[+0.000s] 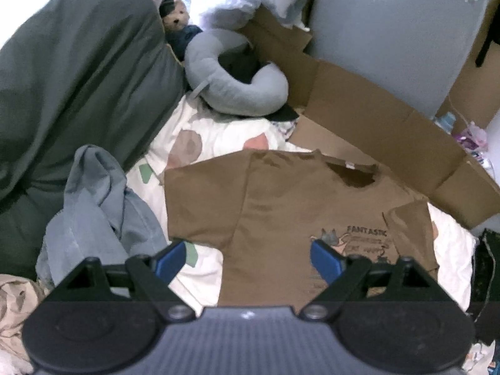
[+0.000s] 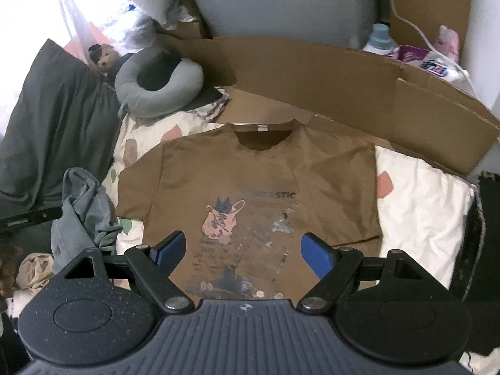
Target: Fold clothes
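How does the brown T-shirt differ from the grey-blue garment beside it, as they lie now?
The brown T-shirt lies spread flat, front up, sleeves out; the grey-blue garment is bunched in a crumpled heap. The T-shirt carries a printed graphic with lettering; the grey-blue garment looks plain. The T-shirt lies mid-bedspread, the heap at its edge by the dark pillow. Both rest unfolded on the patterned bedspread.

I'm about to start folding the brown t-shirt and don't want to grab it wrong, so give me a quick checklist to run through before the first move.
1. Brown t-shirt lies flat, print side up, collar far from the grippers: ok.
2. Left gripper open, nothing between its fingers: ok.
3. Right gripper open and empty: ok.
4. Both sleeves spread out: the right one looks creased at its hem in the left wrist view: cannot tell.
5. Grey garment beside the left sleeve, not on the shirt: ok.
6. Bottom hem hidden behind the gripper bodies: cannot tell.
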`<act>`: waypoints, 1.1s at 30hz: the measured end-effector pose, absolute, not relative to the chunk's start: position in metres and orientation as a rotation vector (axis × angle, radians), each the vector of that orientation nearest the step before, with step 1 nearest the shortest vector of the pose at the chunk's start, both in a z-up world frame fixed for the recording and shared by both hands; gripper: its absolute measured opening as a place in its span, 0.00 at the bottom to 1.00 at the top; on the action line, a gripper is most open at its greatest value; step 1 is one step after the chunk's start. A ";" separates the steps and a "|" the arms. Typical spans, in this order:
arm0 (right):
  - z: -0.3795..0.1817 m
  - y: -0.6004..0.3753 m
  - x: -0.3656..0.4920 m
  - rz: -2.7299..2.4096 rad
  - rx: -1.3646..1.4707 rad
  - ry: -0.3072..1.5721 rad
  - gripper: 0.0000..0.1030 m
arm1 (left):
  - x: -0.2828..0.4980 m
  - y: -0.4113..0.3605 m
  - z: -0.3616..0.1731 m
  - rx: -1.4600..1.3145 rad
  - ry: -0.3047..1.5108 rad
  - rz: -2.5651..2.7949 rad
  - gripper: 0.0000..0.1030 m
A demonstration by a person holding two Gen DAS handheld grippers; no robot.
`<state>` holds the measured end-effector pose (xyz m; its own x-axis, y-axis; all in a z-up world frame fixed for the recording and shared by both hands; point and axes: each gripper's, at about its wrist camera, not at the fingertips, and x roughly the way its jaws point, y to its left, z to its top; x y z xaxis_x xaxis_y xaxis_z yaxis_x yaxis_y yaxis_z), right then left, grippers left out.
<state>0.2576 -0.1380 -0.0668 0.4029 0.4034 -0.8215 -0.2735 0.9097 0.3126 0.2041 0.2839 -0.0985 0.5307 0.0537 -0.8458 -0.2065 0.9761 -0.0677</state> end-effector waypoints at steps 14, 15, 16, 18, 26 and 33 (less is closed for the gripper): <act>-0.141 -0.128 0.295 0.473 0.080 1.124 0.83 | 0.222 0.303 -0.166 -0.186 0.996 0.187 0.86; -0.148 -0.126 0.298 0.471 0.081 1.129 0.83 | 0.223 0.305 -0.171 -0.189 0.994 0.189 0.86; -0.153 -0.124 0.300 0.473 0.081 1.132 0.83 | 0.224 0.306 -0.176 -0.192 0.993 0.190 0.86; -0.162 -0.121 0.304 0.488 0.077 1.125 0.83 | 0.226 0.310 -0.186 -0.198 0.989 0.194 0.86; -0.189 -0.117 0.312 0.507 0.092 1.118 0.83 | 0.233 0.319 -0.222 -0.238 0.967 0.207 0.86; -0.216 -0.116 0.305 0.526 0.101 1.118 0.83 | 0.236 0.322 -0.248 -0.218 0.930 0.226 0.88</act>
<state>0.3053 -0.1165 -0.2163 0.3292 0.4509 -0.8297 -0.3520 0.8739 0.3353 0.2360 0.3225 -0.2483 0.5775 0.0977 -0.8105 -0.2845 0.9547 -0.0876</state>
